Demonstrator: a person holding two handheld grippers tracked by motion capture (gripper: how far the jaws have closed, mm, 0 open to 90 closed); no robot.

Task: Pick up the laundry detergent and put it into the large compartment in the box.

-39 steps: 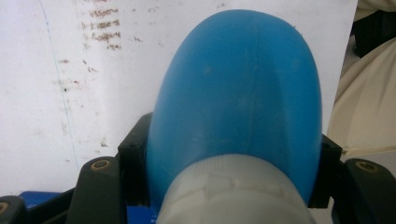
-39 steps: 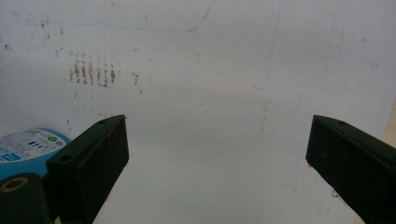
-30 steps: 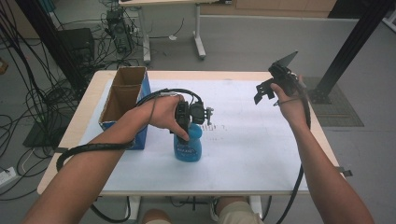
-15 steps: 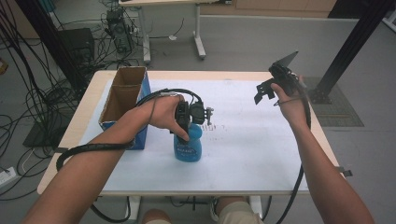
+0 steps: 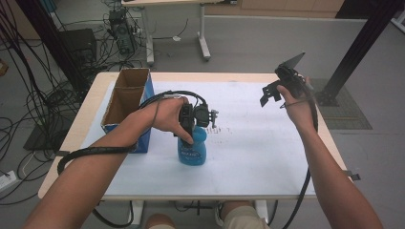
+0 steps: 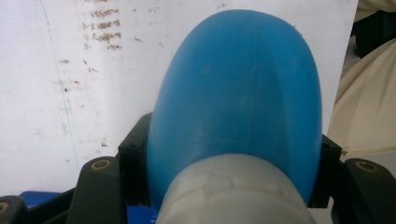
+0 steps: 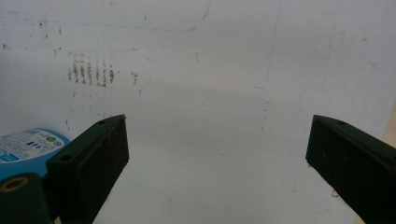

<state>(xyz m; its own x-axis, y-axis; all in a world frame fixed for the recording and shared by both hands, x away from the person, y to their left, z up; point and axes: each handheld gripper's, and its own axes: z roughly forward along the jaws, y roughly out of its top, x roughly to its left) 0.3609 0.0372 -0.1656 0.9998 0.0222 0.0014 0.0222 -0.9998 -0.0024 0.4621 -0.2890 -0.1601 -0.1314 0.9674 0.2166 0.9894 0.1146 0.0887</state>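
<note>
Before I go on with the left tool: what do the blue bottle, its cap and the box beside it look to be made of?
The bottle looks like smooth, semi-matte blue plastic: an even colour, soft sheen and a faint seam down the middle. Its pale grey cap seems to be plastic too, with a moulded ridge. The box looks like cardboard: a raw brown inside with open flaps, and a blue printed outside.

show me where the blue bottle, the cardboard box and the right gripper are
blue bottle [image 5: 193,153]: high view, on its labelled body.
cardboard box [image 5: 144,87]: high view, on its right wall.
right gripper [image 7: 217,154]: right gripper view, midway between its open jaws.
</note>
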